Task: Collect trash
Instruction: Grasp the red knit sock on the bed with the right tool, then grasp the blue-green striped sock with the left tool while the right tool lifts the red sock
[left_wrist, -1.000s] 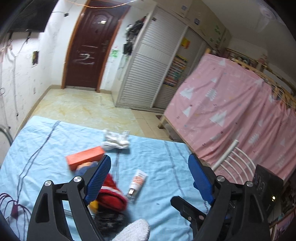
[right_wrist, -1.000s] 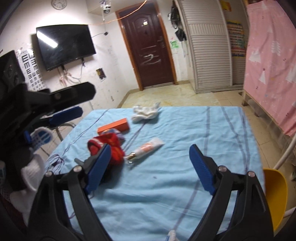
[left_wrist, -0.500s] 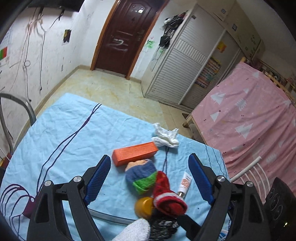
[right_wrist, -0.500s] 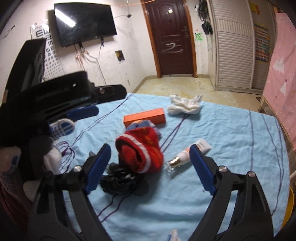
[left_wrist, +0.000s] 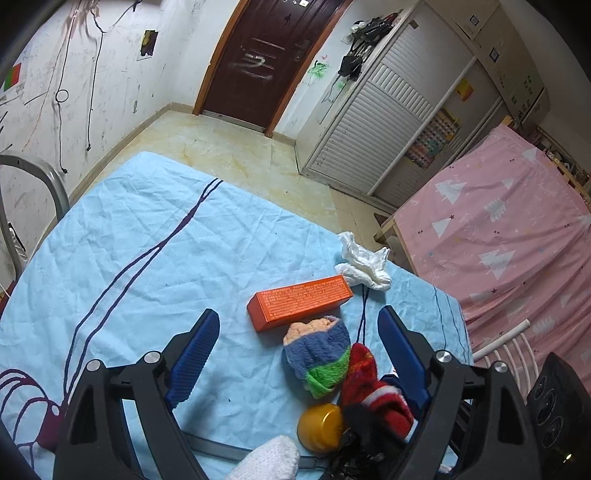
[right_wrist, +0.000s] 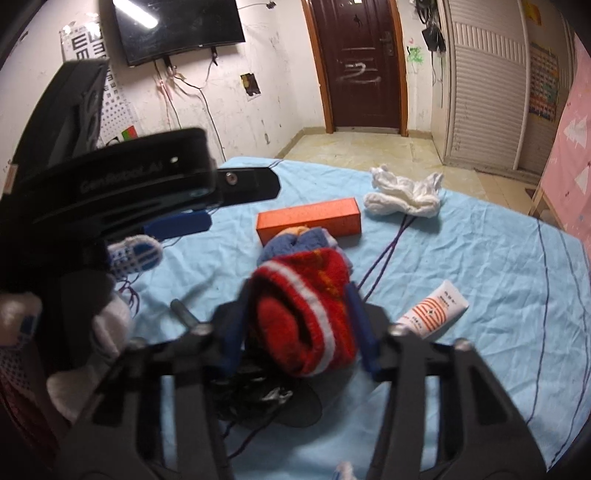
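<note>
Fuzzy red knit sock with a white stripe (right_wrist: 306, 325) sits bunched on the wrinkly light-blue cloth worktop (right_wrist: 480, 295). The right tool (right_wrist: 299, 332) is closing, both blue ribbed pads pressing the sock's sides. The left tool (left_wrist: 299, 354) hangs wide open around a plush blue-and-green rolled sock (left_wrist: 321, 354), holding nothing. Glossy orange cardboard box (left_wrist: 299, 302) and crumpled white tissue (left_wrist: 364, 264) lie behind. Only the right view shows the squeezy striped tube (right_wrist: 432, 310); only the left shows a smooth yellow cap (left_wrist: 319, 426).
</note>
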